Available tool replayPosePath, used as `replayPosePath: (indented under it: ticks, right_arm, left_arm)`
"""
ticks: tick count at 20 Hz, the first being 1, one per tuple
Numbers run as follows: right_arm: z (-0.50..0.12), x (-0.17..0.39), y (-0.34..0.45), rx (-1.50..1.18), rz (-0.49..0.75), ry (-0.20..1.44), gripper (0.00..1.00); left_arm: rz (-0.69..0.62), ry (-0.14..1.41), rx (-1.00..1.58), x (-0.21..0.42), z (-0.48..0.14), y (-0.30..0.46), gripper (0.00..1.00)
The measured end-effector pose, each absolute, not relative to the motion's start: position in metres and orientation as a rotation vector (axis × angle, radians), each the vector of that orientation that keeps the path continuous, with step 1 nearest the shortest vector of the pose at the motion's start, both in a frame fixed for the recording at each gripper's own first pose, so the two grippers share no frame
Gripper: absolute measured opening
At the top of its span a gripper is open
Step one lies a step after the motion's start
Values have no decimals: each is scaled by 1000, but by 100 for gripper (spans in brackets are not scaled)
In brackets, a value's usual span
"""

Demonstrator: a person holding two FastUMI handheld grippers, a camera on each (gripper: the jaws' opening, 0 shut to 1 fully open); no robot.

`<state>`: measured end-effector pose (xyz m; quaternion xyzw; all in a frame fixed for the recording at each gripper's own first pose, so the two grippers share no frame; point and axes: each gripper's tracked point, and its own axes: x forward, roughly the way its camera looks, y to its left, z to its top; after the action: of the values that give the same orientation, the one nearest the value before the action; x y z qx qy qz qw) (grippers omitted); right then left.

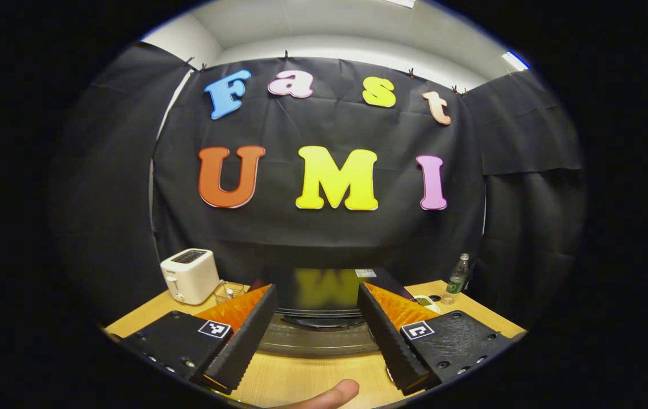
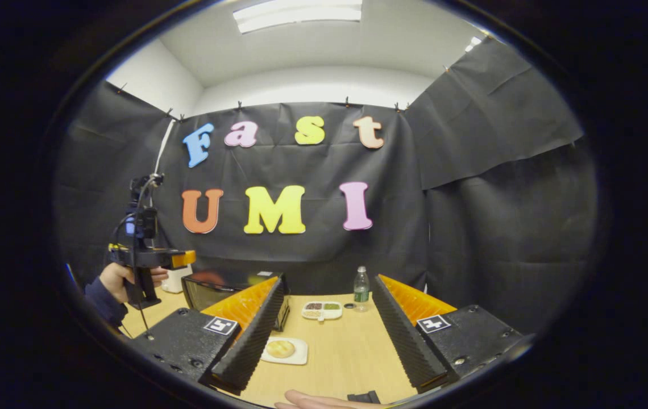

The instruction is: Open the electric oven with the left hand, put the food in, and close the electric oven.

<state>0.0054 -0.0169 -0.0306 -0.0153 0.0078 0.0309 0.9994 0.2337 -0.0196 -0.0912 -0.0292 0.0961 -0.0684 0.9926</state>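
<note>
Left gripper (image 1: 315, 335) fingers spread wide, nothing between them, a fingertip (image 1: 332, 393) cut off at the bottom edge. Just beyond, the electric oven (image 1: 324, 295) sits on the wooden counter (image 1: 301, 378), door shut, glass dark and reflective; its lower front is blurred. A white label on the oven top is too small to read. Right gripper (image 2: 327, 335) likewise spread wide and empty. Right of the oven, nearer the camera: a round piece of food (image 2: 280, 348) on a white plate (image 2: 295, 358). Right of the oven, farther back: a compartment dish (image 2: 322, 310) and a clear bottle (image 2: 361, 289), label unreadable. Left of the oven, a white toaster (image 1: 190, 275) and a small wire basket (image 1: 230, 291). Black cloth walls, white ceiling with a light panel (image 2: 295, 12).
</note>
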Motion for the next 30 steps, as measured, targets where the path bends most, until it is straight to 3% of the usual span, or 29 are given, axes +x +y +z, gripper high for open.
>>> replayPosePath:
  ticks: [11,16,17,18,19,20,21,22,23,30]
  right_arm:
    - [-55,17,-44,5,39,62,96]
    - [-53,15,-48,-6,32,52,96]
    - [-55,15,-46,-4,38,56,96]
    - [-56,14,-46,-3,42,59,96]
    - [-57,13,-47,-1,43,58,96]
    - [-56,14,-49,5,39,54,96]
    - [-57,15,-51,14,34,51,96]
    - [-59,16,-53,23,30,57,96]
    - [-64,18,-53,29,27,67,96]
    - [-67,18,-51,41,31,79,96]
  left_arm:
    - [-118,427,-84,295,-190,-41,93]
    - [-84,397,22,294,-195,-39,98]
    - [-86,409,8,292,-198,-38,96]
    - [-92,403,-11,292,-195,-39,86]
    - [-96,416,-25,289,-198,-38,97]
    - [-94,417,-31,283,-198,-36,86]
    - [-88,416,-26,279,-197,-37,98]
    - [-81,411,-24,275,-198,-37,86]
    - [-73,404,-31,271,-197,-36,97]
    - [-43,400,-27,238,-205,-34,98]
